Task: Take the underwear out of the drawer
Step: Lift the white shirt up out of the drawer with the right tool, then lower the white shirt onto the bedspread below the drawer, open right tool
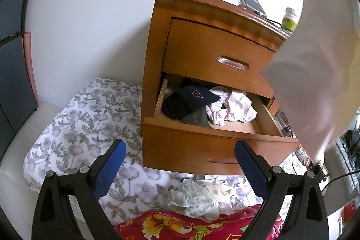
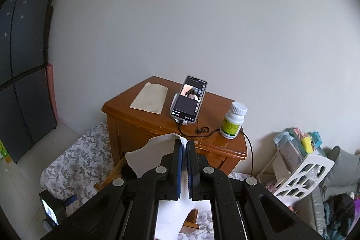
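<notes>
The wooden nightstand's lower drawer (image 1: 202, 125) stands pulled out, holding a dark cap (image 1: 191, 98), grey cloth and crumpled white underwear (image 1: 231, 108). My left gripper (image 1: 180, 152) is open in front of the drawer, nothing between its blue pads. A pale green and white bundle of underwear (image 1: 191, 199) lies on the floral bedding below it. My right gripper (image 2: 184, 145) is shut on a white garment (image 2: 146, 159), held up above the nightstand top (image 2: 135, 114); the same white garment (image 1: 315, 64) hangs at the right of the left wrist view.
On the nightstand top stand a phone (image 2: 190, 100) on a stand with a cable, a white pill bottle (image 2: 234, 120) and a folded paper napkin (image 2: 149, 97). A floral mattress (image 1: 85, 118) and red patterned cloth (image 1: 180, 226) lie below. A dark fridge (image 2: 20, 73) is at left, a white rack (image 2: 301, 170) at right.
</notes>
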Motion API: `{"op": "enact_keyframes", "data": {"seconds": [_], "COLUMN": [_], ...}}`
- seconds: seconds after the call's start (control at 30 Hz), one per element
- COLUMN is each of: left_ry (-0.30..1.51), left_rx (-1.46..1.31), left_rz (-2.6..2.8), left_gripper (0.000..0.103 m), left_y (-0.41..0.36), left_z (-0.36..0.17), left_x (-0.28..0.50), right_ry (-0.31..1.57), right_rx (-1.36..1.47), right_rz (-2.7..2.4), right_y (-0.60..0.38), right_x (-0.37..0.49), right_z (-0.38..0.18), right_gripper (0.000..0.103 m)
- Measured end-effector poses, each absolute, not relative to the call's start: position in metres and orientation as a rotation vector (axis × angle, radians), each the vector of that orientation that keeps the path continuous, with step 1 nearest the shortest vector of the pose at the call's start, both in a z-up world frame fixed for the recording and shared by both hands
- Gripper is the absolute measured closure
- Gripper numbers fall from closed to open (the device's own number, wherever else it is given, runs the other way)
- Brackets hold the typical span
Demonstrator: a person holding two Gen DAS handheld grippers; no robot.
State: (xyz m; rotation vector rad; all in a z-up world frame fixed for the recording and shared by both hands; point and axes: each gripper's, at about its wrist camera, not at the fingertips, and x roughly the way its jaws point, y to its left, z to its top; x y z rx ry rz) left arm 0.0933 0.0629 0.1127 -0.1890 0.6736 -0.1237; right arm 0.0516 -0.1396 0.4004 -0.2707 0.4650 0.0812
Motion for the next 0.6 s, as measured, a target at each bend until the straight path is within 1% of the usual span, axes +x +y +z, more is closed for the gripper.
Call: {"op": "enact_keyframes", "data": {"seconds": [0.3, 0.6], "left_ry": [0.655, 0.664], "left_rx": [-0.182, -0.175], "left_rz": [-0.128, -0.132], "left_gripper": [0.006, 0.006], "left_y": [0.063, 0.062], "left_z": [0.12, 0.119], "left_x": [0.086, 0.085], "right_ry": [0.509, 0.646], "right_rx": [-0.331, -0.392], "right_rz": [0.149, 0.219], "right_y": [-0.129, -0.119], "right_x": [0.025, 0.032], "right_z": [0.379, 0.322], "right_gripper": [0.099, 0.099]}}
